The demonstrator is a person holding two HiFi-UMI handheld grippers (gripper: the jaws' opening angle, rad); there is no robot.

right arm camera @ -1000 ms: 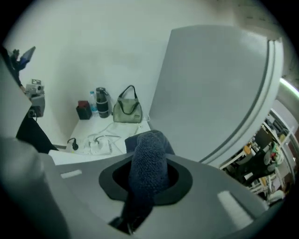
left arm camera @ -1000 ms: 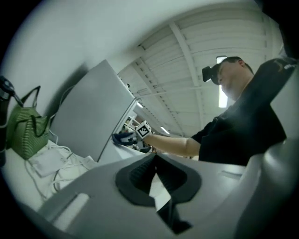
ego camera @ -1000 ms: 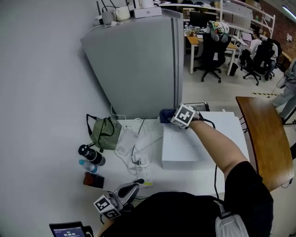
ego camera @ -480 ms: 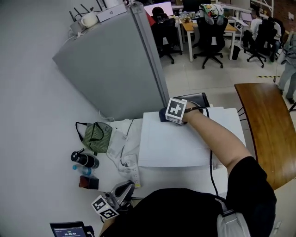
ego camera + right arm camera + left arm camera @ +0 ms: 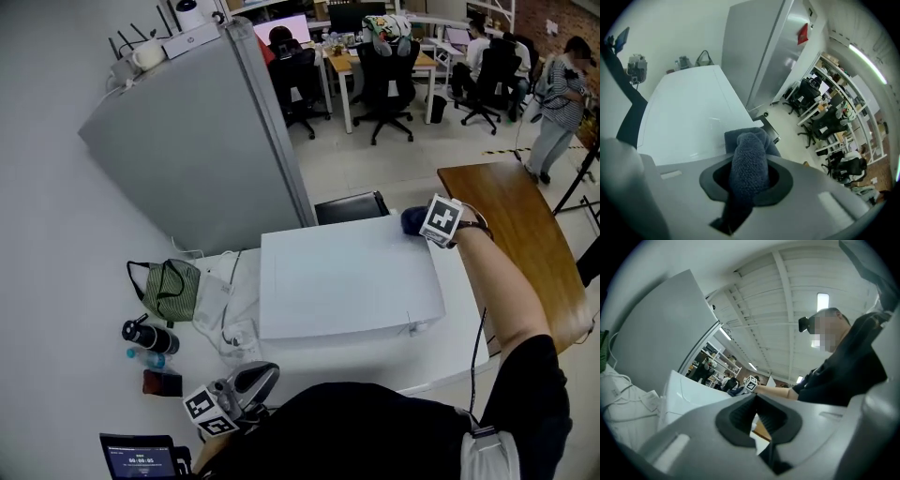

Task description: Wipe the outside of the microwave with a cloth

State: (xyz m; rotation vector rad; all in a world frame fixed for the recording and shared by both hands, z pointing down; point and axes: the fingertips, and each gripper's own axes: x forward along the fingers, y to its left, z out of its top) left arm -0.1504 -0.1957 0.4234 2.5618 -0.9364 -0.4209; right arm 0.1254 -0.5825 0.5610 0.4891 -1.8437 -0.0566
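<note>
Clamped on a dark blue cloth (image 5: 749, 161) with the right gripper (image 5: 424, 223), jaws pressed into a thick, nubby, knit-textured roll, with a smoother fold spilling out ahead of the grey plastic jaw housing. Held at the far right corner of the microwave (image 5: 347, 281), a flat-topped white box with a smooth, faintly glossy lid and squared edges; from the right gripper view, cloth bunched right over that corner's edge, though actual contact hard to judge. Seen from the head view as a small dark lump just left of the marker cube, forearm stretched out over the microwave's right side. Down at the near left, low beside the body and well apart from the microwave: the left gripper (image 5: 246, 386), black ribbed pads brought together at the tips, nothing caught between them. Around the microwave, on a white table (image 5: 450, 349): a green fabric bag (image 5: 164, 289) with black straps, tangled white cables (image 5: 234, 328), a dark cylindrical bottle (image 5: 145, 336) lying on its side. Behind, a tall matte grey cabinet (image 5: 197, 159); to the right, a brown wooden tabletop (image 5: 516, 225) with a rounded edge.
</note>
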